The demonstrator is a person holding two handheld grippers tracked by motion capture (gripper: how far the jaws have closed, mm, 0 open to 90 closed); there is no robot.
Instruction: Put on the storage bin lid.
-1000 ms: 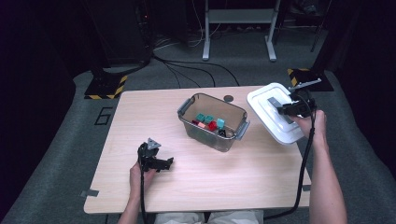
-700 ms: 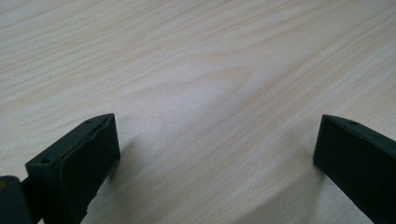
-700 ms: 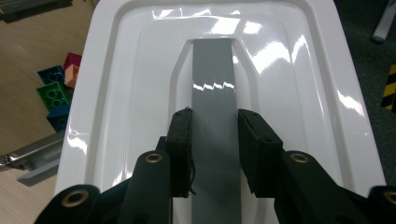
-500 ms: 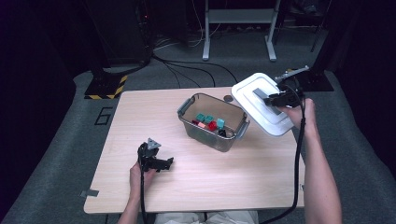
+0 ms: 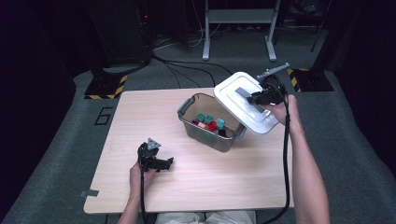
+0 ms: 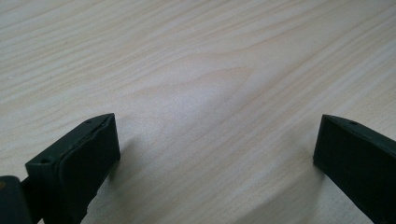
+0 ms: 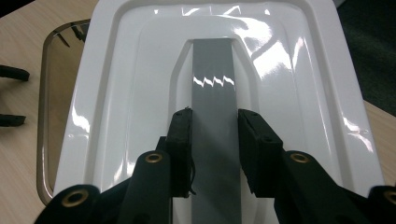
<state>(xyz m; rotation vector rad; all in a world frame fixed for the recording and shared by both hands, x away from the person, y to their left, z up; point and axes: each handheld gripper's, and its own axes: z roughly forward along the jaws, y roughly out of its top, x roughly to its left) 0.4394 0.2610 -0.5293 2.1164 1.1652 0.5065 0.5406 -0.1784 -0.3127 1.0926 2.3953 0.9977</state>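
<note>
My right gripper [image 5: 254, 99] [image 7: 215, 140] is shut on the grey handle [image 7: 212, 84] of a white lid [image 5: 243, 100] [image 7: 130, 93], which it holds tilted in the air over the right end of a clear plastic box [image 5: 210, 123]. The box stands on the wooden table [image 5: 140, 112] and holds several small teal, red and black blocks [image 5: 210, 122]. At the near left of the table my left gripper [image 5: 163, 163] [image 6: 215, 154] rests low over bare wood, jaws wide apart with nothing between them.
Part of the box's rim [image 7: 44, 107] shows under the lid in the right gripper view. Beyond the table's far edge lie cables [image 5: 173, 65], a metal stand [image 5: 238, 28] and yellow-black striped feet [image 5: 107, 86]. Bare tabletop spreads around the left gripper.
My right gripper has carried the white lid up off the table's right side and leftward, so it now hangs over the box's right end. The left gripper has stayed put.
</note>
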